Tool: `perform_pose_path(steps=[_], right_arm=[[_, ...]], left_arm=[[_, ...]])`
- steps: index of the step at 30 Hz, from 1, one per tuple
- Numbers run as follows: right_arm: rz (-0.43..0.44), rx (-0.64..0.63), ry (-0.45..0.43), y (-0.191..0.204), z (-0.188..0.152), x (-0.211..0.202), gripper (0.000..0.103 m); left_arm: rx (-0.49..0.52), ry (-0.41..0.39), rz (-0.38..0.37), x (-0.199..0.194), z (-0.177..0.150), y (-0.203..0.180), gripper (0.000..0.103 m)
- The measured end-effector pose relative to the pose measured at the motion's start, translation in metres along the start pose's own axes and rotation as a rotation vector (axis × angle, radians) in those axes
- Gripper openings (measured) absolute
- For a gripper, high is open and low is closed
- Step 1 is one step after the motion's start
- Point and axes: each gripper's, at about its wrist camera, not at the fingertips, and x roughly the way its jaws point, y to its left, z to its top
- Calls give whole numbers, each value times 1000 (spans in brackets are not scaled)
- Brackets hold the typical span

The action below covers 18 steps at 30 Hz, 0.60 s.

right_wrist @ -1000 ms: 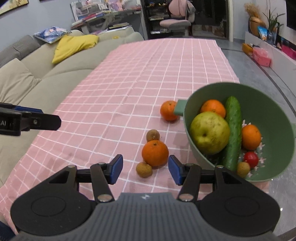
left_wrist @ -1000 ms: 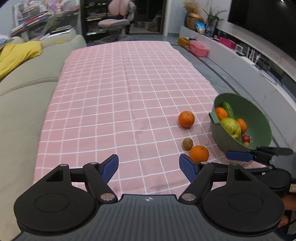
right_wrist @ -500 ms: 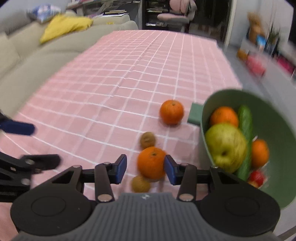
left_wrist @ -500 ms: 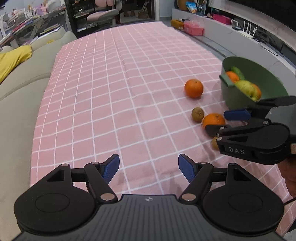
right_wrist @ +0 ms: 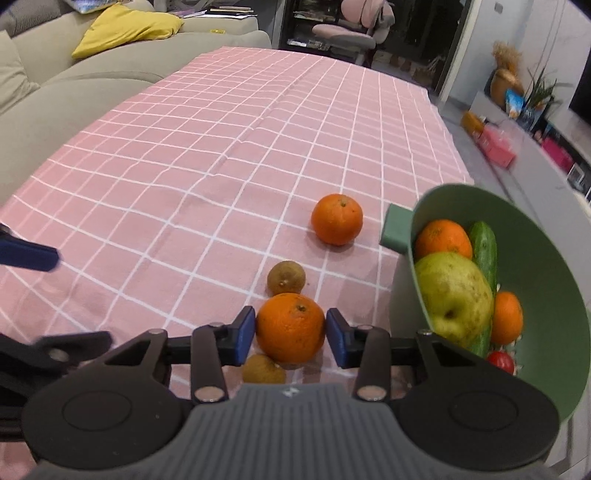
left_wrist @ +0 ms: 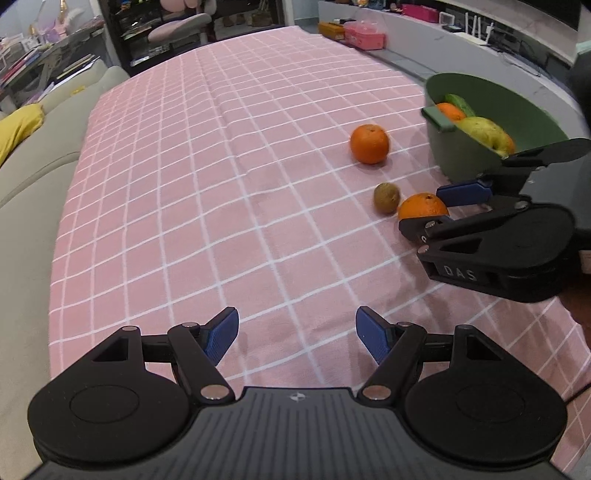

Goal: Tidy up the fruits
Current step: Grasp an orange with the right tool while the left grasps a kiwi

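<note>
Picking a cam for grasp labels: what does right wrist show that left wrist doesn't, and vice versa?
Right wrist only: both pads flanking the near orange, a second small brown fruit beneath it, the bowl's tomato.
Left wrist only: the open left gripper over bare cloth; the right gripper from outside.
Both: far orange, green bowl.

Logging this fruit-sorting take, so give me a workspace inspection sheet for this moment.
Surface: pink checked tablecloth, a few creases.
Job's things: green bowl holds pear, cucumber, two oranges, a small red fruit. On the cloth: near orange, far orange, two small brown fruits.
Clutter: nothing seen.
Grippers: right tool pads flank the near orange, contact unclear; left tool open over bare cloth.
Cables: some by the wall shelf.
Surroundings: beige sofa, yellow cushion, pink chair.
</note>
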Motion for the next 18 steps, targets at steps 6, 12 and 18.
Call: perform_pose_path(steps=[6, 12, 18], right_arm=[[43, 37, 1, -18, -15, -35, 39], [49, 128, 46, -51, -36, -49, 39], [41, 177, 76, -76, -48, -49, 39]], left_arm=[[51, -98, -52, 3, 4, -21, 82], [123, -148, -145, 12, 2, -43, 69], [210, -158, -242, 16, -4, -69, 68]])
